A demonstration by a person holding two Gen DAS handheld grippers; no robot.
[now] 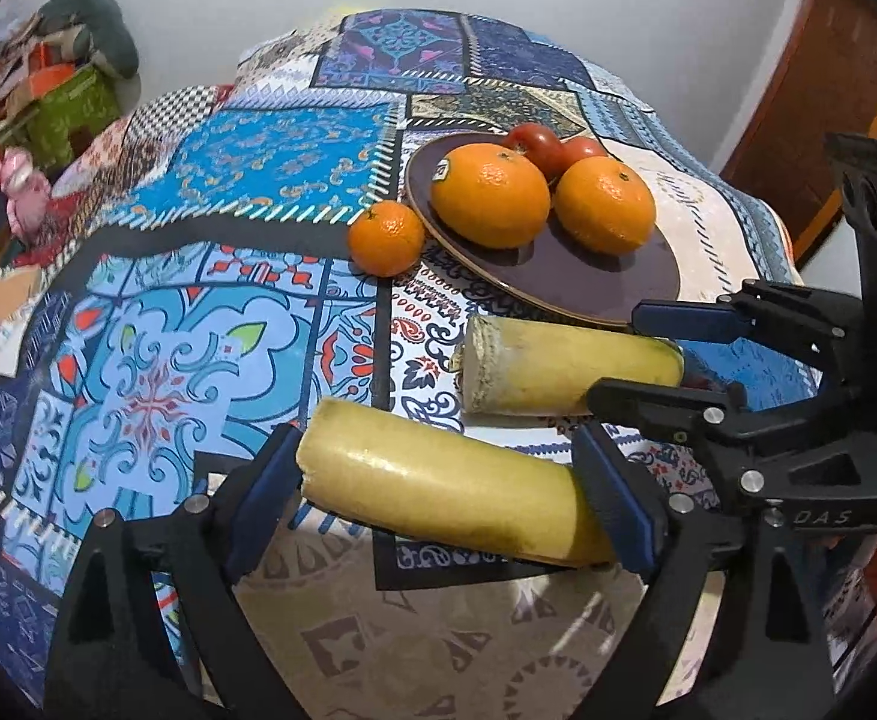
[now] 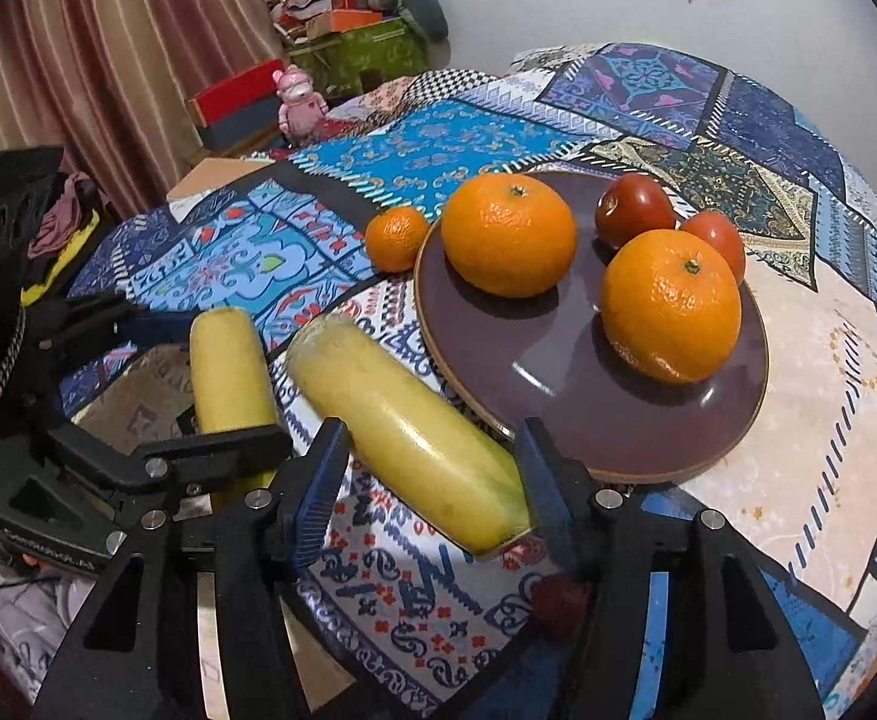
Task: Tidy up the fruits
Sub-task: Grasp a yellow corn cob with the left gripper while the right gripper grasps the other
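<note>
A dark purple plate [image 1: 594, 276] [image 2: 588, 420] holds two big oranges [image 1: 489, 195] [image 2: 509, 234] and two red tomatoes [image 1: 537, 141] [image 2: 633, 210]. A small mandarin [image 1: 385, 237] [image 2: 397, 238] lies on the cloth touching the plate's left rim. My left gripper [image 1: 438, 498] is shut on a yellow-green cut stalk piece [image 1: 450, 483], held above the table. My right gripper [image 2: 432, 480] is shut on a second yellow-green piece [image 2: 414, 432] just in front of the plate; it also shows in the left wrist view [image 1: 564, 369].
A patchwork blue tablecloth [image 1: 198, 312] covers the round table. A small dark red fruit [image 2: 558, 600] lies under my right gripper. A pink toy [image 2: 297, 105], boxes and a curtain stand beyond the table's far left edge.
</note>
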